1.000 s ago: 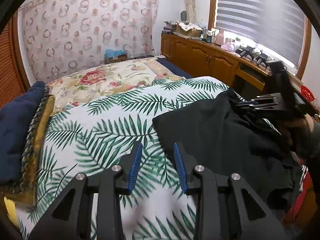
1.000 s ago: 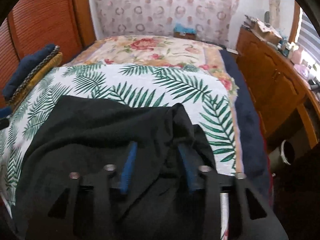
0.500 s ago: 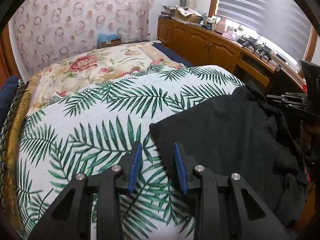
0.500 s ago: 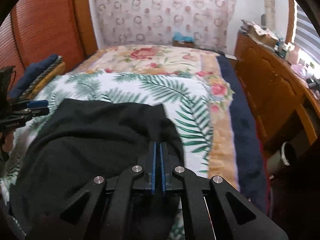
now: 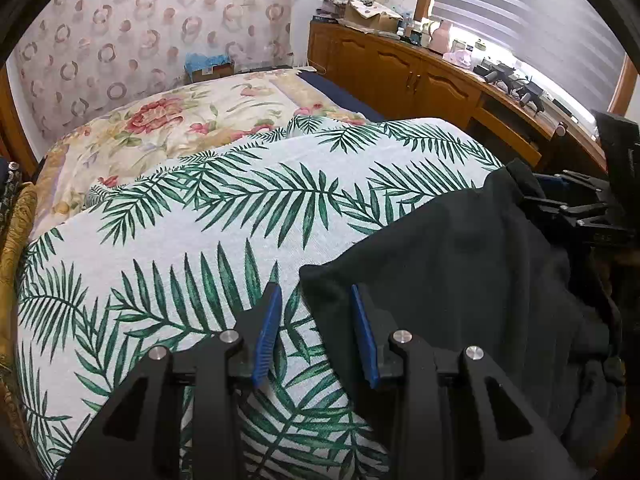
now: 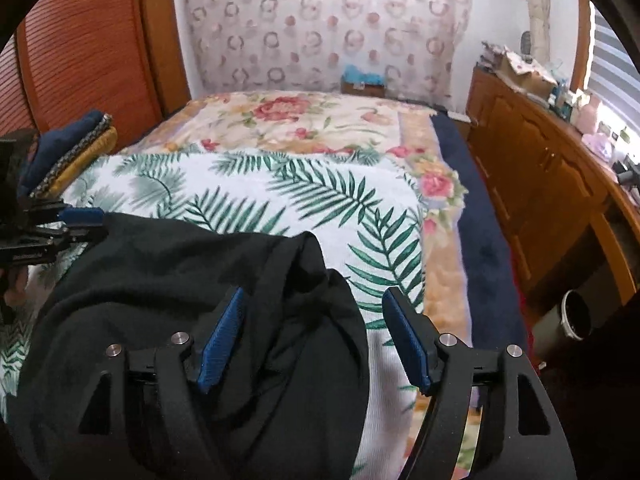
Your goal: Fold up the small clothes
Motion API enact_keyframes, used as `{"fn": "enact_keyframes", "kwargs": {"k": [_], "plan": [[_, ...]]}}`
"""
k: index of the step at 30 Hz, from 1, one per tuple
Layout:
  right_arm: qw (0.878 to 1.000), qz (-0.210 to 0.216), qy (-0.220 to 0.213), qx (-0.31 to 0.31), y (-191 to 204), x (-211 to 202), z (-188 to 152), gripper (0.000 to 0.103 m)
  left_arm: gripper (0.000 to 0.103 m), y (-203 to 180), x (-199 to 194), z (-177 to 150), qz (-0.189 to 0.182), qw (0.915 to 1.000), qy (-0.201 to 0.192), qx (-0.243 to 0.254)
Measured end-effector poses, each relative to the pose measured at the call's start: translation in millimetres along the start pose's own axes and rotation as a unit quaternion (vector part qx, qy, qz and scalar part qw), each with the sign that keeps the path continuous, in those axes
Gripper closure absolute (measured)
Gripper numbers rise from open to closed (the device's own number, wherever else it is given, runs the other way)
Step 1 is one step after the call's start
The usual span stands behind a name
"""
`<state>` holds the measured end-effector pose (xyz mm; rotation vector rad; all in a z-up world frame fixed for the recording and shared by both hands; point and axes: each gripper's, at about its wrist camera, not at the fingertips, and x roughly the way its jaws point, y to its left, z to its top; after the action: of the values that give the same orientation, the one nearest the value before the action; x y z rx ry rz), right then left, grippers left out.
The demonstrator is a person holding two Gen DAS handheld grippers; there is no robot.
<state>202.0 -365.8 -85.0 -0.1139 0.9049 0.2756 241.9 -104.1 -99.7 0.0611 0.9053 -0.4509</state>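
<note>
A black garment lay spread on the palm-leaf blanket that covered the near part of the bed, toward the bed's right edge, where a dark blue border ran alongside. Beyond the leaf print, a floral quilt covered the far end of the bed.

The left tool hovered over the garment's left corner with its blue pads partly apart; the cloth edge sat in the gap, but neither pad pressed on it. The right tool had just been opening: its jaws stood wide apart, straddling a bunched ridge of the black fabric at the garment's right edge, and the pads did not touch the cloth.

A stack of folded cloths, navy over mustard, rested at the bed's left edge. A wooden cabinet with clutter on top stood along the window wall beside the bed.
</note>
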Motion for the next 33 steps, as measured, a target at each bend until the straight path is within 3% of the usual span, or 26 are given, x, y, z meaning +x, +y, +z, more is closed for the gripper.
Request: {"fn": "enact_keyframes", "kwargs": {"k": [14, 15, 16, 17, 19, 22, 27, 33], "plan": [[1.000, 0.019, 0.016, 0.009, -0.7, 15.5, -6.2, 0.030, 0.067, -4.3, 3.0, 2.8, 0.003, 1.0000, -0.006, -0.004], [1.000, 0.025, 0.015, 0.008, -0.9, 16.0, -6.6, 0.034, 0.067, -4.8, 3.3, 3.5, -0.001, 1.0000, -0.005, -0.004], [0.999, 0.042, 0.012, 0.005, -0.7, 16.0, -7.1, 0.048, 0.067, -5.4, 3.8, 4.3, -0.006, 1.0000, -0.005, -0.005], [0.999, 0.052, 0.011, 0.003, 0.0, 16.5, -7.1, 0.054, 0.067, -5.7, 4.5, 5.0, -0.016, 0.9998, -0.005, -0.006], [0.997, 0.073, 0.012, -0.007, 2.8, 17.6, -9.0, 0.075, 0.070, -6.0, 4.9, 6.5, -0.033, 0.9994, -0.002, -0.013], [0.996, 0.088, 0.008, -0.004, 3.8, 16.3, -9.1, 0.086, 0.096, -10.1, 1.4, 10.8, -0.062, 0.9979, 0.002, -0.018], [0.995, 0.083, -0.046, -0.006, 17.6, -25.3, -2.8, 0.091, 0.099, -33.6, -50.8, 15.6, -0.086, 0.9947, -0.056, 0.009], [0.988, 0.076, -0.132, -0.029, 45.1, -112.0, 6.9, 0.092, 0.099, -56.7, -165.9, 15.2, -0.088, 0.9824, -0.161, 0.035]]}}
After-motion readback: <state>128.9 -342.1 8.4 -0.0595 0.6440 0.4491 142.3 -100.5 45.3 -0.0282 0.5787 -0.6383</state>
